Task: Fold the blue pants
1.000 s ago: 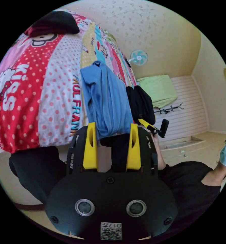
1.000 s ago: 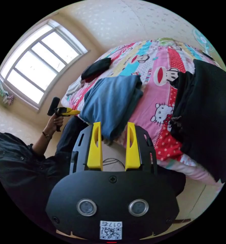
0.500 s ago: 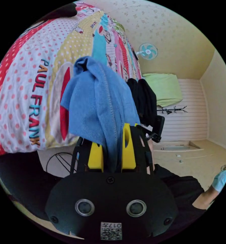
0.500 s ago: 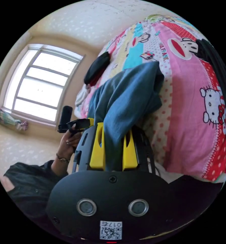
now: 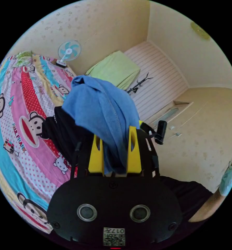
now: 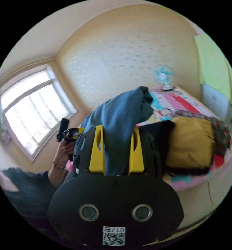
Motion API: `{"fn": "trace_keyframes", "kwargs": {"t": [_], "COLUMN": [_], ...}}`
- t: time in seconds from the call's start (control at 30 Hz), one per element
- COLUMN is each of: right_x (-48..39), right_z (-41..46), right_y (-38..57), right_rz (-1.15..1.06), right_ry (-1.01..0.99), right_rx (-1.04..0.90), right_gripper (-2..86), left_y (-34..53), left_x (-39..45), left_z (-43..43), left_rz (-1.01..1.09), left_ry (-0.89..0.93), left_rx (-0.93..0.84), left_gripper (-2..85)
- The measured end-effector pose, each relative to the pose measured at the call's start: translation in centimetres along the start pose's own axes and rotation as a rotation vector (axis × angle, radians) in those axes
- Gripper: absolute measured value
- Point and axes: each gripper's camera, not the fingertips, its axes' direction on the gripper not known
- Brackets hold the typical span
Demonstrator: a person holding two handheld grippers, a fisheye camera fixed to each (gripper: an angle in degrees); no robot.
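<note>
The folded blue pants (image 5: pixel 100 106) hang lifted off the bed, bunched between the yellow jaws of my left gripper (image 5: pixel 113 135), which is shut on the cloth. In the right gripper view the same blue pants (image 6: pixel 118 117) rise between the jaws of my right gripper (image 6: pixel 117 135), also shut on them. The other gripper (image 5: pixel 157 130) peeks out to the right of the pants in the left gripper view, and in the right gripper view a hand holds the other gripper (image 6: pixel 69 132) at the left.
A bed with a cartoon-print cover (image 5: pixel 19 112) carries a black garment (image 5: pixel 61 130). A yellow garment (image 6: pixel 191 143) lies on dark clothes on the bed. A small fan (image 5: pixel 67 50) stands at the bed's far end, by a green cloth (image 5: pixel 116 69). A window (image 6: pixel 30 109) is at left.
Both grippers closed on the pants' edge and lifted them off the bed; both cameras swung up and round, so wall and fan now show behind the cloth.
</note>
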Motion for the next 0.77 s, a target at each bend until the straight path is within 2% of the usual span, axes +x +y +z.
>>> {"fn": "trace_keyframes", "kwargs": {"t": [0.07, 0.1, 0.17, 0.23, 0.33, 0.5, 0.57, 0.7, 0.73, 0.77], "right_x": [3.4, 4.3, 4.7, 4.1, 1.0, -9.7, -13.6, -19.0, -18.9, -18.4], "right_z": [0.0, 0.4, 2.4, 6.2, 15.1, 30.2, 35.0, 45.9, 47.9, 52.4], "right_y": [2.7, 5.4, 9.9, 14.2, 19.8, 23.7, 25.0, 31.2, 32.4, 35.4], "right_rz": [0.116, 0.125, 0.116, 0.065, -0.049, -0.279, -0.369, -0.564, -0.562, -0.548], "right_ry": [0.182, 0.277, 0.408, 0.466, 0.419, 0.107, 0.045, -0.004, 0.005, 0.030], "right_rx": [-0.032, -0.049, -0.092, -0.165, -0.266, -0.400, -0.450, -0.455, -0.484, -0.618], "right_gripper": [13.3, 12.6, 10.1, 6.0, 1.9, 1.0, 1.3, 4.2, 4.5, 4.9], "left_y": [1.0, 1.9, 6.2, 9.2, 13.2, 18.5, 21.4, 26.5, 28.3, 29.6], "left_x": [-2.7, -3.3, -5.8, -7.6, -10.0, -12.9, -14.4, -18.6, -20.7, -21.7], "left_z": [3.6, 3.9, 4.2, 3.3, -0.2, -9.2, -14.1, -18.9, -19.2, -19.1], "left_rz": [-0.058, -0.058, -0.116, -0.182, -0.267, -0.415, -0.499, -0.639, -0.676, -0.639], "left_ry": [-0.168, -0.212, -0.423, -0.570, -0.804, -1.107, -1.231, -1.302, -1.276, -1.248], "left_rx": [-0.073, -0.079, -0.117, -0.148, -0.153, -0.069, -0.012, 0.033, 0.014, 0.060], "left_gripper": [7.0, 5.7, 3.7, 1.1, -0.5, -0.5, 0.7, 5.5, 5.9, 6.0]}}
